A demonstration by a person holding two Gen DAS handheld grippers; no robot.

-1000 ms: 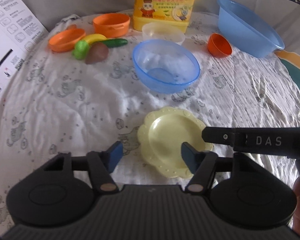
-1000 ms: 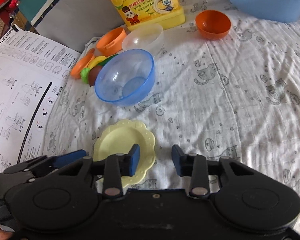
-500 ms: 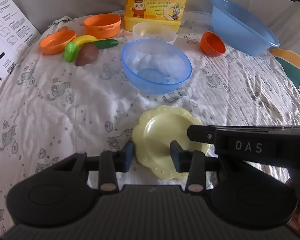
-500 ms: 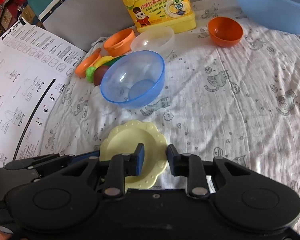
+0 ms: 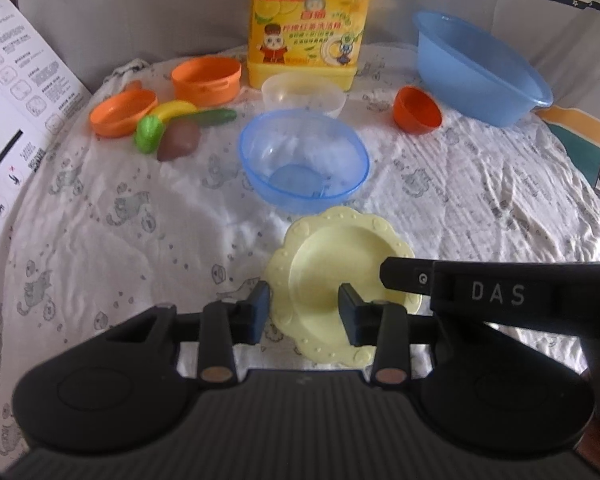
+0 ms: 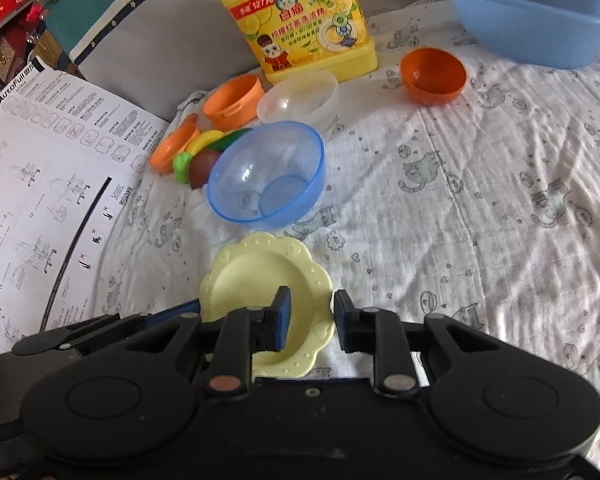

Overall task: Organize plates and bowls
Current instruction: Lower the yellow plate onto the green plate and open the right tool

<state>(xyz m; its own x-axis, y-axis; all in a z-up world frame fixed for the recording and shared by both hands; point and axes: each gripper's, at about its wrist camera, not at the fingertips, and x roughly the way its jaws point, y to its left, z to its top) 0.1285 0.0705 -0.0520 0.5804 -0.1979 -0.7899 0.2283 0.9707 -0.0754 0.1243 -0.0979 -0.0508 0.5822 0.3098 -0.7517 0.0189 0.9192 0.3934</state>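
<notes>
left claw open astride the yellow plate's left rim on the cloth.

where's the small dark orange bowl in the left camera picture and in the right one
Left wrist: the small orange bowl sits upper right, left of the big blue basin.
Right wrist: the bowl sits upper right of centre, below the basin.
Shared landmark: the yellow detergent jug, to the bowl's left in both.

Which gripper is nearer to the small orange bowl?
Right. The right gripper sits at the yellow plate's right edge, on the orange bowl's side; the left gripper straddles the plate's left edge, farther away.
</notes>
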